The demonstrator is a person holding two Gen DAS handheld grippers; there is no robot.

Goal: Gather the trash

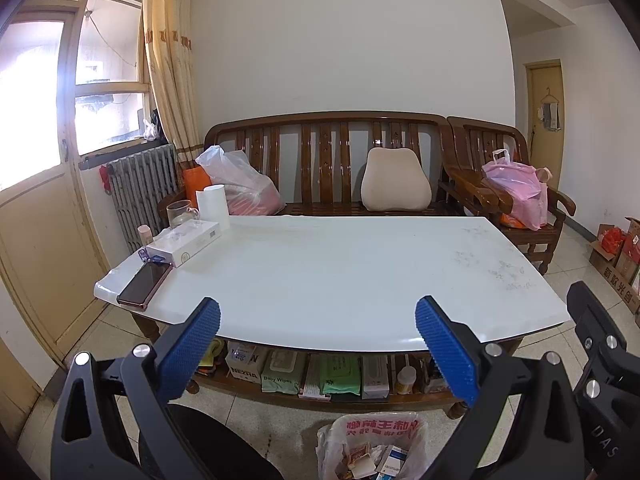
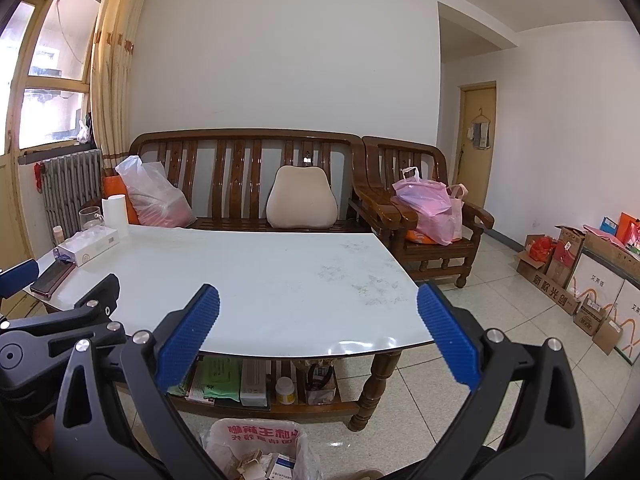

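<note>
Two grippers, left (image 1: 318, 322) and right (image 2: 318, 312), hover side by side above the near edge of the white table (image 1: 340, 272), each with blue pads spread wide and nothing between them. Trash bag (image 1: 372, 446): a translucent plastic bag printed with red characters, open-mouthed on the floor just near of the table, holding small boxes and crumpled paper. Far left on the table: phone (image 1: 144, 284), white box (image 1: 184, 242), glass mug (image 1: 180, 213).

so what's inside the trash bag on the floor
Small cartons and crumpled paper show at the top of the trash bag, including a blue and white box. Anything deeper is covered.
</note>
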